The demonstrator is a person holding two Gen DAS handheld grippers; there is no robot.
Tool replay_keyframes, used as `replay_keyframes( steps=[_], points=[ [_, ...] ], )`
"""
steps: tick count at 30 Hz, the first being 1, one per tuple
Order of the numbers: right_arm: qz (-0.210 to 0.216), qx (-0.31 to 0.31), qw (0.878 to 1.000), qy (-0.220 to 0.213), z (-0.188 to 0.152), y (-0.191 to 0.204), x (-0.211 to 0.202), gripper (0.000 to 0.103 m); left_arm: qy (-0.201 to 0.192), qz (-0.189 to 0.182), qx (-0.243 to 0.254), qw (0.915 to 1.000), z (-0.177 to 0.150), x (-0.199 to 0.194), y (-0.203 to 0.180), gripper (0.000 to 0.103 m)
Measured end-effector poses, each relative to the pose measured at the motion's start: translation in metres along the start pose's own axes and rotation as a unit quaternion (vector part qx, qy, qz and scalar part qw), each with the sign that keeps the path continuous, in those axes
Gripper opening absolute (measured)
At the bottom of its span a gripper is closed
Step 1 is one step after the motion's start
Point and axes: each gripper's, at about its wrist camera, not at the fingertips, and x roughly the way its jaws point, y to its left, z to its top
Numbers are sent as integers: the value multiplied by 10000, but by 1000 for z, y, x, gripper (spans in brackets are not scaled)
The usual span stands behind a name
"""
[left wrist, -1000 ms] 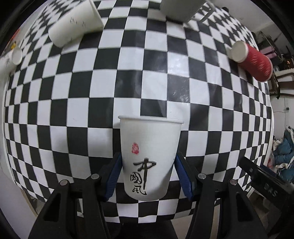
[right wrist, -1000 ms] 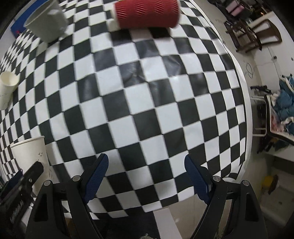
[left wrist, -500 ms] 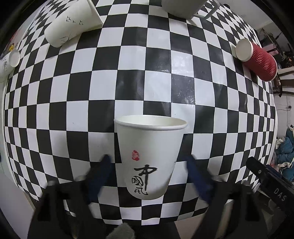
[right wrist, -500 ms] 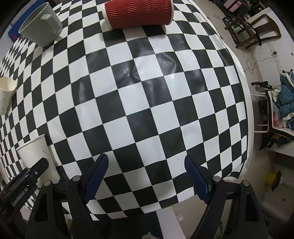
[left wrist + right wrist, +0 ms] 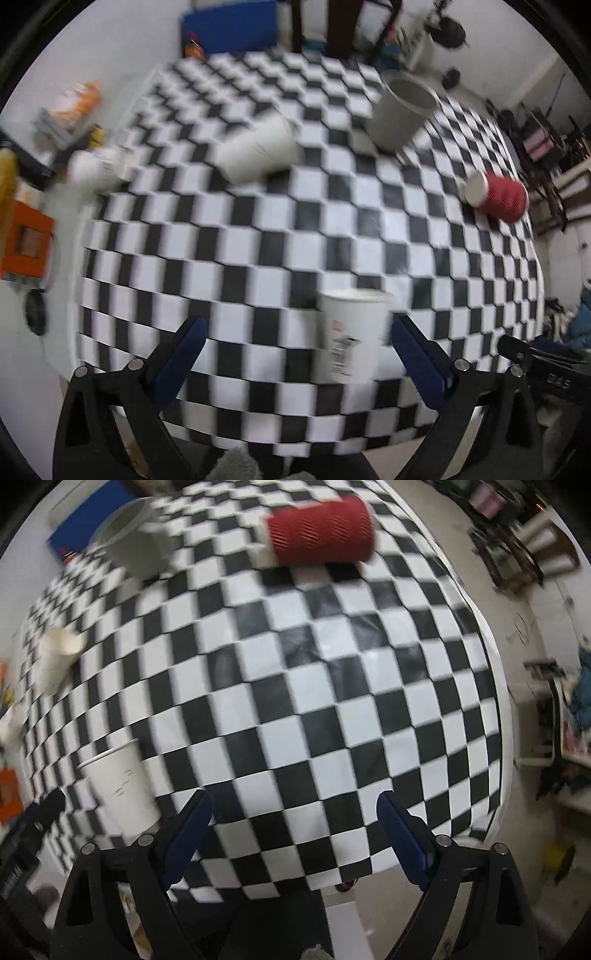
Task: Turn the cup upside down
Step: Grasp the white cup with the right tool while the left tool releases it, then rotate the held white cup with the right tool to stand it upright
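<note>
A white paper cup with black calligraphy (image 5: 351, 334) stands upright, mouth up, on the checkered table near its front edge. It also shows in the right wrist view (image 5: 120, 781) at the lower left. My left gripper (image 5: 295, 354) is open and empty, pulled back from the cup, which stands between the fingers but closer to the right one. My right gripper (image 5: 295, 829) is open and empty over the table's front edge. Both views are blurred by motion.
A red ribbed cup (image 5: 498, 195) (image 5: 319, 531) lies on its side at the right. A grey mug (image 5: 400, 110) (image 5: 135, 546) and a white paper cup on its side (image 5: 258, 147) (image 5: 57, 657) sit farther back. Clutter and an orange box (image 5: 26, 240) lie left of the table.
My left gripper opened, let go of the upright calligraphy cup and pulled back and up, so the cup now stands free. The right gripper also drew back a little.
</note>
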Motion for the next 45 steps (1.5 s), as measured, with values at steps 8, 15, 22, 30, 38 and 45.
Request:
replay_keyframes(
  steps=[8, 15, 22, 30, 38, 45],
  points=[
    [-1100, -3022, 9460, -417, -20, 118, -37, 92, -78, 805, -583, 9950, -36, 13, 66, 103],
    [-2981, -6514, 6940, -719, -84, 219, 8, 92, 485, 1309, -775, 9872, -67, 64, 86, 103],
    [-3805, -8712, 2971, -894, -148, 210, 71, 92, 711, 1291, -955, 9845, -75, 93, 89, 103],
    [-3844, -9160, -564, -998, -158, 162, 112, 86, 804, 1241, -1114, 9827, -73, 102, 90, 103],
    [-3770, -9191, -763, -850, -155, 161, 129, 66, 884, 1244, -1144, 9816, -66, 110, 107, 103],
    [-3743, -9232, 502, -713, -150, 187, 116, 64, 759, 1319, -996, 9833, -55, 102, 107, 103]
  ],
)
